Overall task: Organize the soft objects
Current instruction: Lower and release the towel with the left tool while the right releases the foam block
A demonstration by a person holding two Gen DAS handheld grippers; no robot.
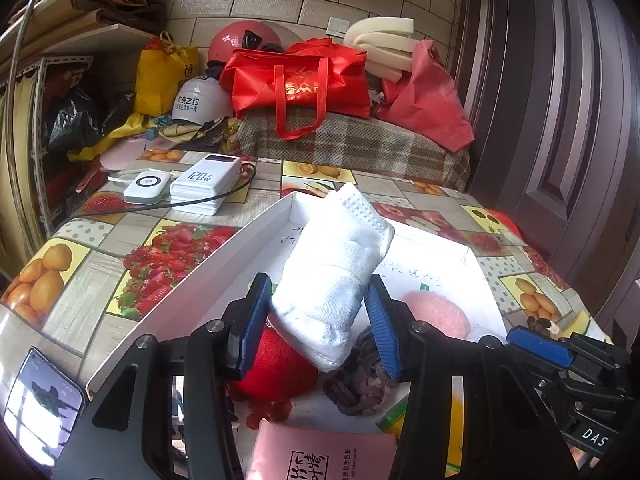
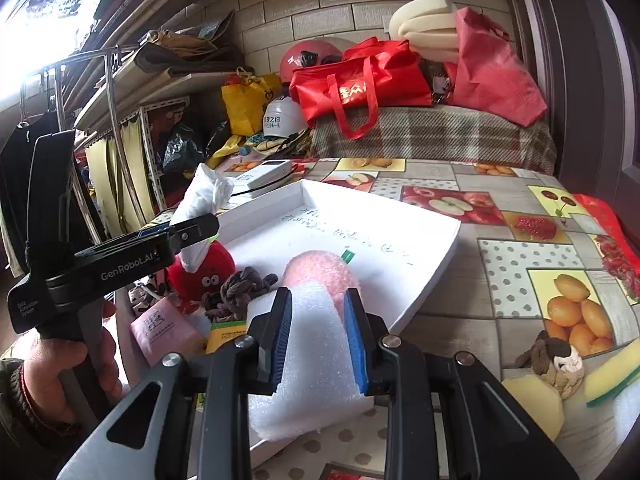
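Left wrist view: the left gripper (image 1: pixel 320 316) is clamped on a folded white towel (image 1: pixel 336 264), held tilted above the near left corner of the white tray (image 1: pixel 192 304). Right wrist view: the right gripper (image 2: pixel 316 340) pinches a white foam block (image 2: pixel 312 360), fine-pored, over the tray's near edge.

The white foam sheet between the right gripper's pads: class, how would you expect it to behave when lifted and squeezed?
The white foam sheet probably flops: it curves over between the right gripper pads. Its airy, bubbly texture suggests it is very light. It likely dents under pressure rather than slipping, since the ribbed blue pads grip its rough surface.
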